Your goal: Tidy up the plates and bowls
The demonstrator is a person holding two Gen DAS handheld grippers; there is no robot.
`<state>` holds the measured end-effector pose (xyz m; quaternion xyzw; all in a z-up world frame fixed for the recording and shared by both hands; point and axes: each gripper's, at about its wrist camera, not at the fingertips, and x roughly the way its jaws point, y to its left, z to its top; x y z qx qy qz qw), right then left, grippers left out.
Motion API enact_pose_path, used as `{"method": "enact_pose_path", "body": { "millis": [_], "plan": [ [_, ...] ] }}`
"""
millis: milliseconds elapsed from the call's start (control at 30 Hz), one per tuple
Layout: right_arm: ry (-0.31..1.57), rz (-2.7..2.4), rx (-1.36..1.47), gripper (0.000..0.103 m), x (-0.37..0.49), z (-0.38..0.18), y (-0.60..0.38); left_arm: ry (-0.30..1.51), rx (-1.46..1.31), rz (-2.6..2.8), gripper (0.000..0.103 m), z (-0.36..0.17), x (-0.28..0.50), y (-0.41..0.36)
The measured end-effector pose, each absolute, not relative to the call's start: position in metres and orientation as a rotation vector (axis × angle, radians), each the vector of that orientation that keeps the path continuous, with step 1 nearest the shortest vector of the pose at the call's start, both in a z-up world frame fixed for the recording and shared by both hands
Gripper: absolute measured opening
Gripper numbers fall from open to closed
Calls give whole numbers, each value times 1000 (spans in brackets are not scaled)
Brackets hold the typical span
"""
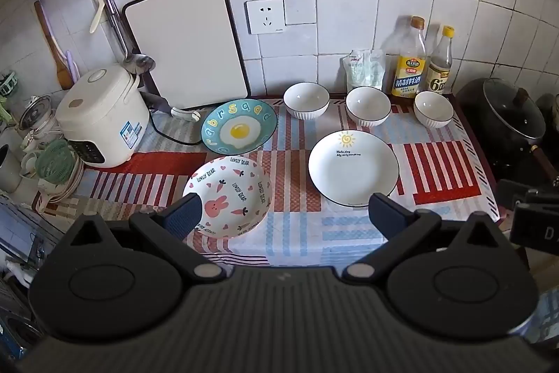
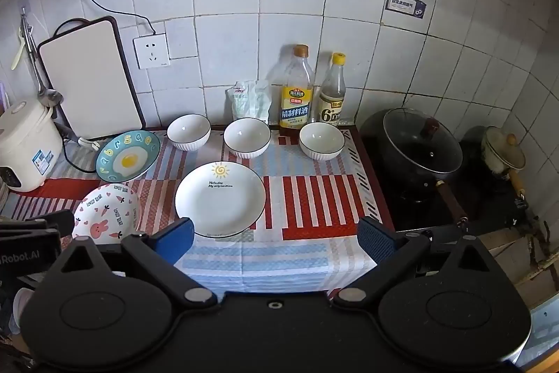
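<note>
Both my grippers, left and right, gape wide, empty, above counter. Bunny plate, sun plate, three bowls behind: ceramic, stiff, slippery, breakable; pinch rims.

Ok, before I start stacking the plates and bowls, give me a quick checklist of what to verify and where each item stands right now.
1. Left hand-held gripper open with nothing between its fingers: ok.
2. Right hand-held gripper open with nothing between its fingers: ok.
3. Three plates lie apart, none stacked, with the sun plate, rabbit plate and egg plate each free to lift: ok.
4. Three white bowls stand upright in a row near the wall, apart from each other: ok.
5. Bowls and plates hold no food: ok.
6. Clearance between the rightmost bowl and the bottles behind it: cannot tell.
</note>
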<state>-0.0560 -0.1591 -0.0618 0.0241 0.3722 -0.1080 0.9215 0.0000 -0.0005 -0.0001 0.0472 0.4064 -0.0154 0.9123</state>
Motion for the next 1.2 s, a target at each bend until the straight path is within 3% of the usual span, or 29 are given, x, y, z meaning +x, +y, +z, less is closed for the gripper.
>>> {"method": "enact_pose_path", "body": {
  "millis": [1200],
  "plan": [
    [677, -156, 57, 101, -77, -64, -162, 809, 134, -46, 103, -10, -10, -5]
  ]
}}
